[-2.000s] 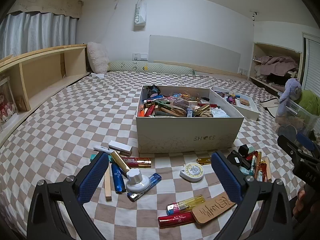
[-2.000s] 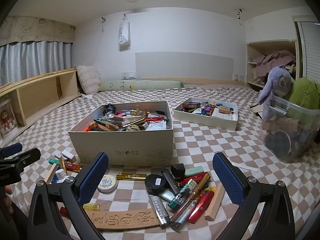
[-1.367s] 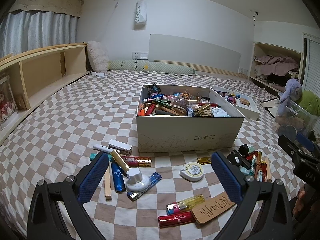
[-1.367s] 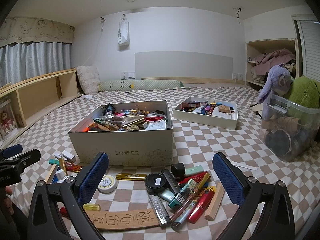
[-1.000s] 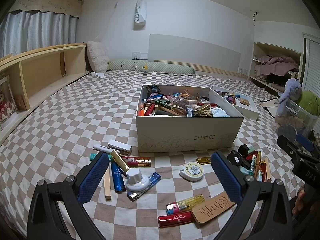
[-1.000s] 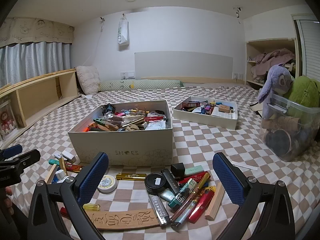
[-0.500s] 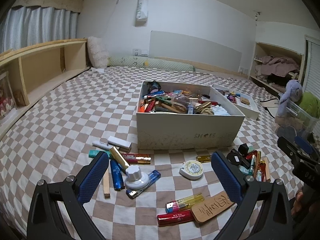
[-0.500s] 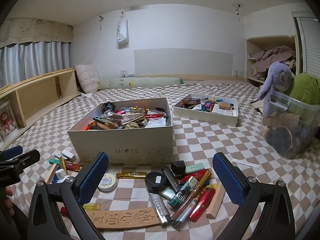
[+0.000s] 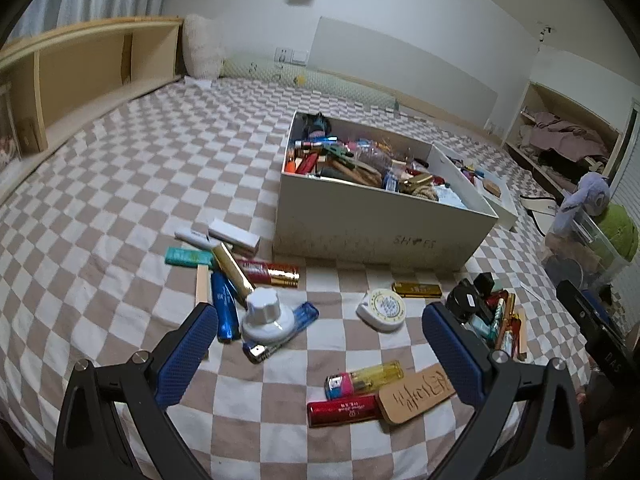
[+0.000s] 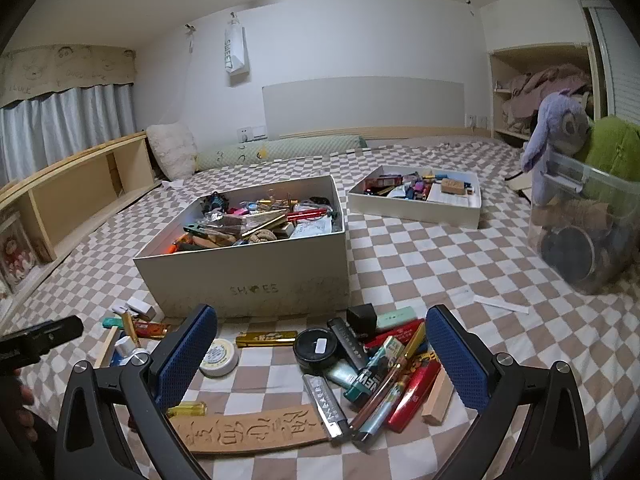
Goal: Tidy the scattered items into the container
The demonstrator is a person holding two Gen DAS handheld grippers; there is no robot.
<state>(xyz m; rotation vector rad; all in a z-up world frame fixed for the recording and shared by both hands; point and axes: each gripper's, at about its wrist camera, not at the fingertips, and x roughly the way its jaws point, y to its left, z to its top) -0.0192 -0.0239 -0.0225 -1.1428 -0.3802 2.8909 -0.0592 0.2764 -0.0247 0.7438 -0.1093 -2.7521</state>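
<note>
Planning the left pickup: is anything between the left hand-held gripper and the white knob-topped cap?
Nothing visible blocks it. The left hand-held gripper is open, and the white knob-topped cap sits atop its pile.

Place: bedroom in a home | Signs: checked bedsheet (image 10: 440, 264) underfoot, long bolster (image 10: 280, 149) and fluffy pillow (image 10: 173, 148) by the wall, curtains (image 10: 60, 120), plush toys (image 10: 560, 128) in a bin, probably clothes on shelves (image 10: 536, 84)
</note>
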